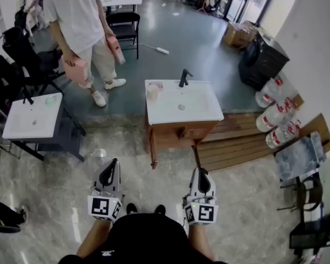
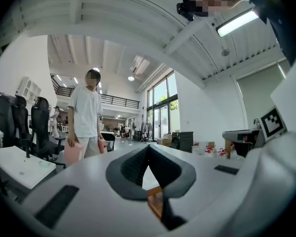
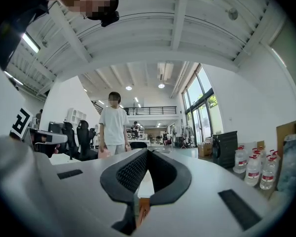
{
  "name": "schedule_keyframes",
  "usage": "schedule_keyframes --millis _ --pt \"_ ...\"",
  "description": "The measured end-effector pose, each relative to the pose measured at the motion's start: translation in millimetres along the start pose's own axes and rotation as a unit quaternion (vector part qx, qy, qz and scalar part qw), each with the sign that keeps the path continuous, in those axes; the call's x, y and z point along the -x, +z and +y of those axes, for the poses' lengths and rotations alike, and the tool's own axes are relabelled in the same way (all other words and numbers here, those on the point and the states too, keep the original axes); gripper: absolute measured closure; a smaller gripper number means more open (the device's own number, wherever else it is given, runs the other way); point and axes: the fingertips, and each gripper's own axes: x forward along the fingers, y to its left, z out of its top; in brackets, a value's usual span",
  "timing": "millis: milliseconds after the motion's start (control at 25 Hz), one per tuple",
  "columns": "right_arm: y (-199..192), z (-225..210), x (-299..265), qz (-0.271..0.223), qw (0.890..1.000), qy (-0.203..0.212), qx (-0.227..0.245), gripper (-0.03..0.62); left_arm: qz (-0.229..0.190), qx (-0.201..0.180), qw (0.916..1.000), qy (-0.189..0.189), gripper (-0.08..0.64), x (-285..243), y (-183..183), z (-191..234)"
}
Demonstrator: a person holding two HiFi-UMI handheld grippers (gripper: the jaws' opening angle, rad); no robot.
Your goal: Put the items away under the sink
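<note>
A white sink (image 1: 201, 108) with a black faucet (image 1: 183, 77) tops a brown wooden cabinet (image 1: 176, 135) in the middle of the head view. A pale cup (image 1: 153, 91) stands on its left rim. My left gripper (image 1: 113, 163) and right gripper (image 1: 201, 171) are held level, side by side, well short of the cabinet. Both point toward it. In the left gripper view the left gripper (image 2: 148, 148) has its jaws together with nothing between them. The right gripper (image 3: 147, 153) looks the same in the right gripper view. The items to stow cannot be told apart from here.
A person in white (image 1: 77, 10) stands behind the sink on the left, holding pink objects (image 1: 76, 70). A second white sink table (image 1: 33, 114) is at left, with black chairs (image 1: 22, 54) behind. Water bottles (image 1: 275, 114) and stacked wooden boards (image 1: 236, 144) lie right.
</note>
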Motion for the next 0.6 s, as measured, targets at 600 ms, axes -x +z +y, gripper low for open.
schedule_keyframes --millis 600 --pt "2.2 2.9 -1.0 -0.006 1.0 0.006 -0.002 0.517 0.008 0.006 1.0 0.001 0.554 3.1 0.1 2.8"
